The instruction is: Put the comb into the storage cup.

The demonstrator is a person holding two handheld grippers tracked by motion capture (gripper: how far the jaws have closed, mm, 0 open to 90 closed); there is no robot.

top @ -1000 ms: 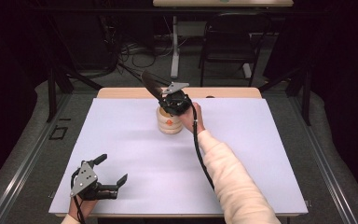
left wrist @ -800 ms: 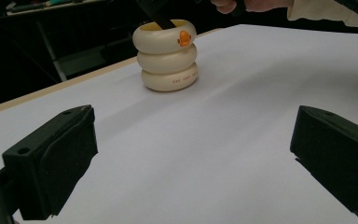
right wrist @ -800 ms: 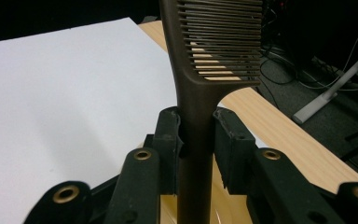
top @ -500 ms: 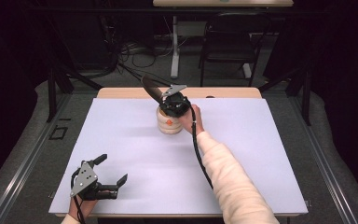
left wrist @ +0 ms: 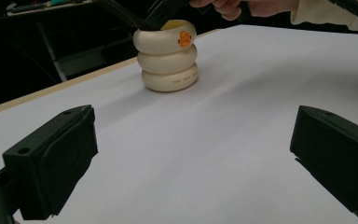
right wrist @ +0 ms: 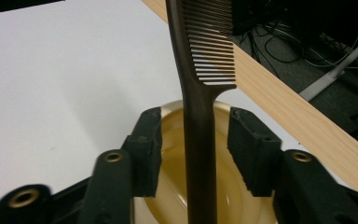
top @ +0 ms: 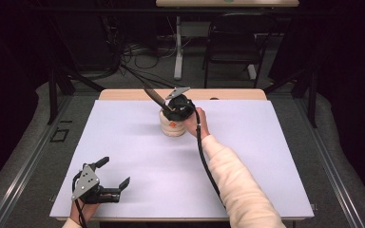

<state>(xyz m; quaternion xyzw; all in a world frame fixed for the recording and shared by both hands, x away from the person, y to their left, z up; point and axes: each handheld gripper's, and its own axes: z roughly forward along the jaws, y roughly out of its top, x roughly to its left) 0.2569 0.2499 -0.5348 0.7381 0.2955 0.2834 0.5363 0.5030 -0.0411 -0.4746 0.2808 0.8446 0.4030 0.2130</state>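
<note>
Brown comb (right wrist: 200,140) is standing handle-down in the cream holder (top: 172,128) near the tabletop's far edge, right hand-held gripper (right wrist: 195,144) just opening off it, pads clear; left hand-held gripper (top: 105,178) idling wide at the near-left corner.

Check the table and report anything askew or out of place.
Nothing spilled or damaged. The dark comb stands handle-down in the cream ringed holder, leaning towards the table's far edge. The right gripper's jaws have just opened and flank its handle without pressing it.

Glossy ceramic holder (left wrist: 168,58); matt plastic comb (right wrist: 200,84)
</note>
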